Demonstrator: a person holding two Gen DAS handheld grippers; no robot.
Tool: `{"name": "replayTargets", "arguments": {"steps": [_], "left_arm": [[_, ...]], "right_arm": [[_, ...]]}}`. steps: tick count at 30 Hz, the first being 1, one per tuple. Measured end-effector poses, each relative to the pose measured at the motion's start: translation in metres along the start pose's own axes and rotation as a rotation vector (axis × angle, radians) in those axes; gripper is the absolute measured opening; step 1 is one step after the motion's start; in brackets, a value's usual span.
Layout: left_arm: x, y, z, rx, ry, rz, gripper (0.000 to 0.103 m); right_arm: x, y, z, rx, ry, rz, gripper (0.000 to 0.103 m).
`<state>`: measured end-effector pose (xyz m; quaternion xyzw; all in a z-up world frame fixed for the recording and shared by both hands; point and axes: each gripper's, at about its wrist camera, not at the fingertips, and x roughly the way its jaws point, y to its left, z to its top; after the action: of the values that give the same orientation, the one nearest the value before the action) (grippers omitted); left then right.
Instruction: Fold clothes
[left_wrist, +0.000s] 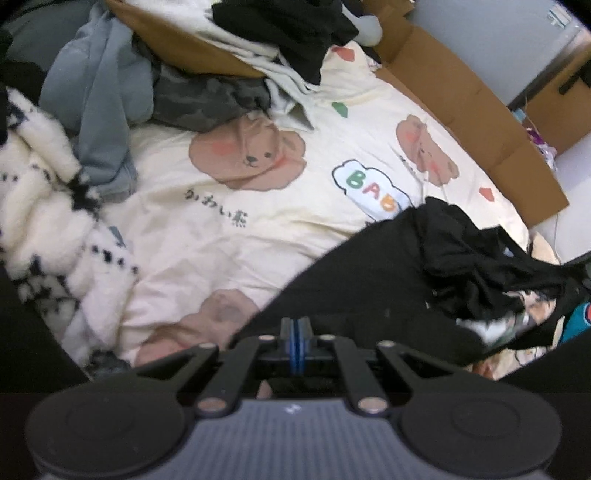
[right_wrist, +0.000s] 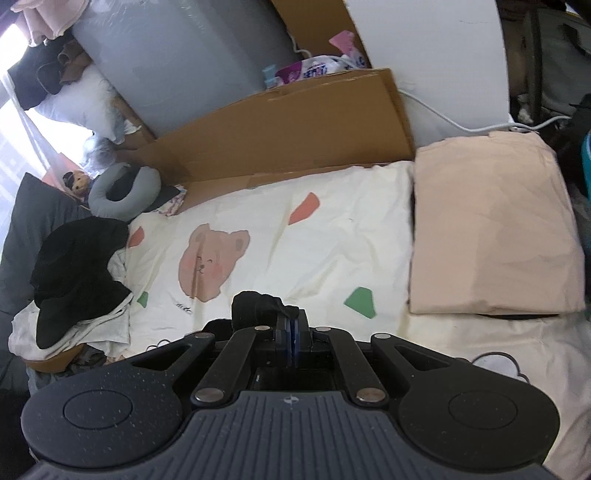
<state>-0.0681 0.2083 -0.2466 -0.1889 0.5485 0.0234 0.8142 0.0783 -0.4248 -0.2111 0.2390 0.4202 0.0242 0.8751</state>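
Observation:
A black garment (left_wrist: 388, 280) hangs and spreads from my left gripper (left_wrist: 295, 332) toward the lower right, over the cream bear-print bed cover (left_wrist: 258, 221). The left gripper's blue-padded fingers are pressed together with the black cloth's edge at them. In the right wrist view, my right gripper (right_wrist: 291, 326) is shut too, and a bunched corner of the black garment (right_wrist: 255, 306) sticks out just left of its fingertips. The garment's crumpled far end (left_wrist: 480, 266) droops over the bed's right side.
Unfolded clothes are heaped at the back left: a grey-blue top (left_wrist: 99, 92), a camouflage piece (left_wrist: 207, 99), a fluffy white blanket (left_wrist: 44, 221). Flat cardboard (right_wrist: 295, 125) lines the bed's far edge. A folded peach sheet (right_wrist: 491, 229) and a grey neck pillow (right_wrist: 122, 192) lie on the bed.

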Motion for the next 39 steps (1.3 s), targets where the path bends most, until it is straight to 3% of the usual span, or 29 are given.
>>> {"name": "replayTargets", "arguments": {"steps": [8,20,27,39], "left_arm": [[0.008,-0.020,0.032,0.055,-0.038,-0.014,0.007],[0.073,-0.070,0.072,0.167,-0.031,-0.094,0.013],[0.116,-0.107,0.078,0.253,0.013,-0.179,0.013],[0.191,-0.165,0.063,0.387,0.111,-0.302,0.033]], "right_arm": [[0.001,-0.021,-0.008,0.006,0.006,-0.025,0.000],[0.031,-0.063,-0.030,0.030,0.044,-0.065,0.000],[0.048,-0.076,-0.033,0.040,0.064,-0.096,0.000],[0.070,-0.091,-0.050,0.071,0.093,-0.136,0.003]]}}
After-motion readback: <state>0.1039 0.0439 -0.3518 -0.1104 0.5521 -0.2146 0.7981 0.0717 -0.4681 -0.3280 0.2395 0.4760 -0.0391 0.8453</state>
